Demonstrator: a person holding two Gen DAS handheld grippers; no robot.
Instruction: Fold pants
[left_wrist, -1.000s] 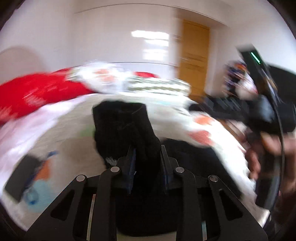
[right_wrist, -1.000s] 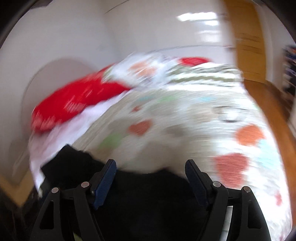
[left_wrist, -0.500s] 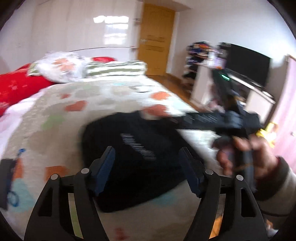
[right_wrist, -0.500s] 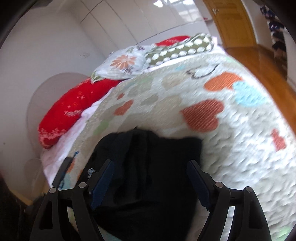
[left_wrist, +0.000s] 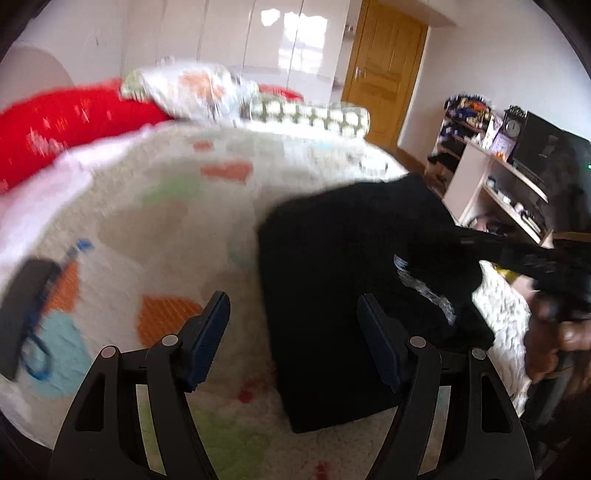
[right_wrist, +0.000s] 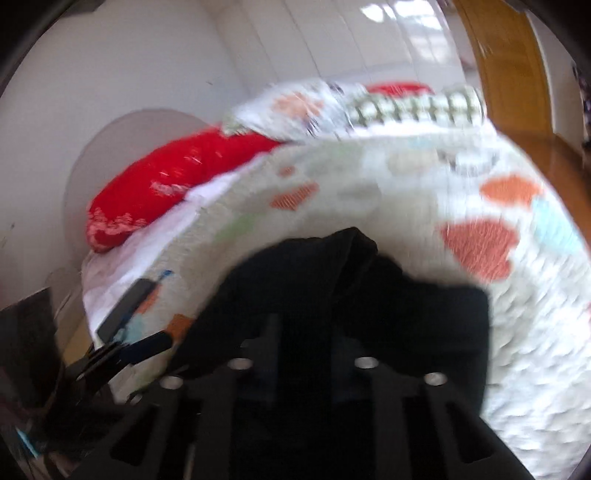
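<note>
The black pants (left_wrist: 343, 280) lie folded into a compact block on the heart-patterned quilt (left_wrist: 155, 206). My left gripper (left_wrist: 293, 332) is open and empty above the block's near left edge. My right gripper (right_wrist: 303, 332) is shut on the pants (right_wrist: 369, 295) and lifts a bunch of the black cloth. It also shows in the left wrist view (left_wrist: 535, 258), reaching in from the right onto the block. Both views are motion-blurred.
A dark phone-like object with a blue strap (left_wrist: 26, 299) lies on the quilt at the left. Red (left_wrist: 66, 122) and patterned pillows (left_wrist: 306, 114) sit at the head of the bed. A shelf with a TV (left_wrist: 517, 177) stands at the right, a wooden door (left_wrist: 384, 70) behind.
My left gripper let go of the pants and opened. My right gripper, open half a second ago, has shut on the black cloth.
</note>
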